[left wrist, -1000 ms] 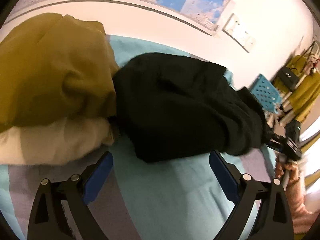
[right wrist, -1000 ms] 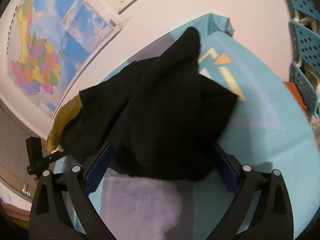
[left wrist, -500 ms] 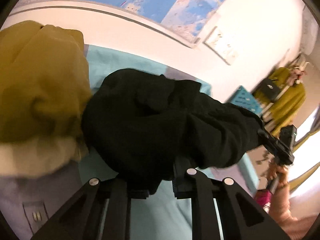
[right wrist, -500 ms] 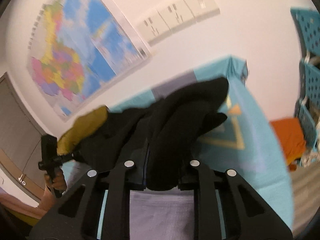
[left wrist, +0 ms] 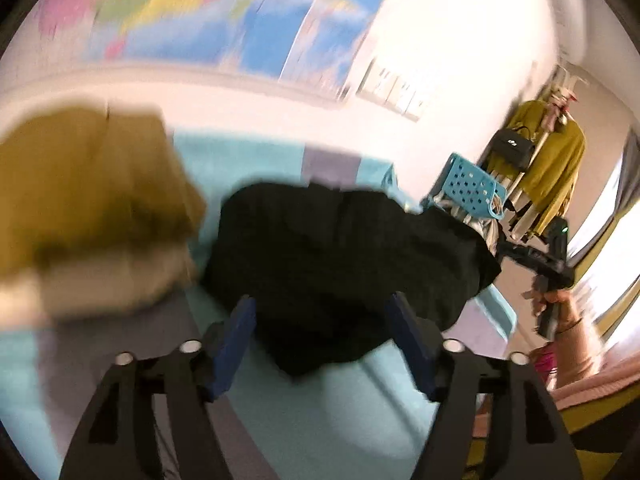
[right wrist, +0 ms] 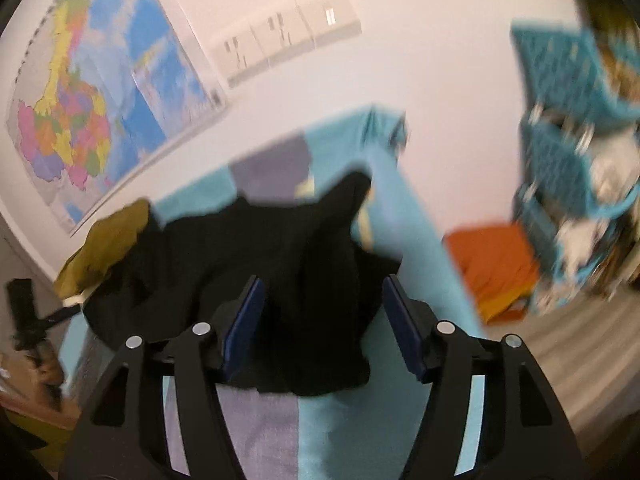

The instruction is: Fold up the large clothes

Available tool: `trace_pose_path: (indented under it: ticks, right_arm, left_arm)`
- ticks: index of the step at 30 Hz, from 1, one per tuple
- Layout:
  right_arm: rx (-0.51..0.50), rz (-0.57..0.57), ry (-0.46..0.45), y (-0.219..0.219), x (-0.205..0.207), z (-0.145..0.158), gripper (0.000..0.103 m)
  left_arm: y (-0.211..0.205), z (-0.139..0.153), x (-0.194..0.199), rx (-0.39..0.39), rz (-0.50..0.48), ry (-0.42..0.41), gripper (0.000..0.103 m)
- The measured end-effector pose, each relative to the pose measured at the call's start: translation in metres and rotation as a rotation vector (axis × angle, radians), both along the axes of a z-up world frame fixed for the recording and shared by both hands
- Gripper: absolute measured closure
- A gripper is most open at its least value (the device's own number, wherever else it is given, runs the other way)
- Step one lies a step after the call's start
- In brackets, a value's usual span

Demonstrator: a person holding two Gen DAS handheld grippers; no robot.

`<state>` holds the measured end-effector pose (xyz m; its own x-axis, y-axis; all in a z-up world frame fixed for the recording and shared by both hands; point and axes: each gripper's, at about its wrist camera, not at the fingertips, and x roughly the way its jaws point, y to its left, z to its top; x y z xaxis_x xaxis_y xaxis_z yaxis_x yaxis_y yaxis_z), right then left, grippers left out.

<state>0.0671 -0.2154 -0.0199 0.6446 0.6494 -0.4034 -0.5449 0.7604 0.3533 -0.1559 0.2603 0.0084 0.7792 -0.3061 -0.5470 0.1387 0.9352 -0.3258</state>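
Note:
A black garment (left wrist: pixel 340 272) lies bunched on the teal and lilac bed cover (left wrist: pixel 320 420). My left gripper (left wrist: pixel 320 308) hovers at its near edge. Its jaws are opening, and the cloth shows between the blue pads (left wrist: pixel 236 336) without being pressed. In the right wrist view the same black garment (right wrist: pixel 260 264) fills the gap of my right gripper (right wrist: pixel 322 292). Those jaws are opening too, and the pads (right wrist: pixel 400 324) stand off the cloth. The right gripper (left wrist: pixel 536 256) also shows at the garment's far end, held by a hand (left wrist: pixel 560 304).
A mustard garment (left wrist: pixel 92 184) sits on a cream one (left wrist: pixel 112 280) to the left of the black one. Blue baskets (right wrist: pixel 568 128) and an orange cloth (right wrist: pixel 496 264) are beside the bed. Yellow clothes and a handbag (left wrist: pixel 512 146) hang on a rack. A map (right wrist: pixel 92 92) covers the wall.
A second ago both grippers were open; half a second ago both were shut on the black garment's edges. Now both have let go, their jaws stand wide, and both views have tilted up.

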Motion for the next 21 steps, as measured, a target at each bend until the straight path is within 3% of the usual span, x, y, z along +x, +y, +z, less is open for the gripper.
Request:
trace_pose_path:
  ticks: [3, 6, 8, 10, 12, 13, 15, 18, 21]
  right_arm:
    - [-0.004, 0.140, -0.040, 0.037, -0.010, 0.014, 0.039]
    - [-0.102, 0.246, -0.040, 0.086, -0.009, 0.008, 0.040]
    - [-0.165, 0.285, 0.011, 0.122, 0.001, -0.005, 0.040]
    - [-0.215, 0.294, 0.037, 0.147, 0.011, -0.019, 0.047]
    - [-0.262, 0.285, 0.046, 0.164, 0.020, -0.029, 0.063]
    - [-0.264, 0.288, 0.044, 0.167, 0.021, -0.030, 0.068]
    - [-0.273, 0.294, 0.028, 0.173, 0.023, -0.026, 0.091]
    - [-0.184, 0.283, -0.008, 0.160, 0.025, -0.012, 0.095]
    - [-0.103, 0.252, -0.035, 0.149, 0.027, -0.005, 0.095]
  left_arm:
    - [-0.020, 0.017, 0.019, 0.086, -0.020, -0.005, 0.028]
    - [-0.050, 0.016, 0.060, 0.140, -0.086, 0.040, 0.028]
    - [-0.071, 0.006, 0.089, 0.187, -0.117, 0.088, 0.028]
    - [-0.082, -0.009, 0.112, 0.203, -0.138, 0.149, 0.033]
    - [-0.092, -0.028, 0.145, 0.237, -0.124, 0.261, 0.044]
    - [-0.094, -0.038, 0.161, 0.237, -0.118, 0.334, 0.057]
    - [-0.092, -0.050, 0.181, 0.210, -0.107, 0.412, 0.066]
    - [-0.081, -0.052, 0.201, 0.145, -0.064, 0.434, 0.082]
    - [-0.066, -0.039, 0.210, 0.064, -0.017, 0.382, 0.084]
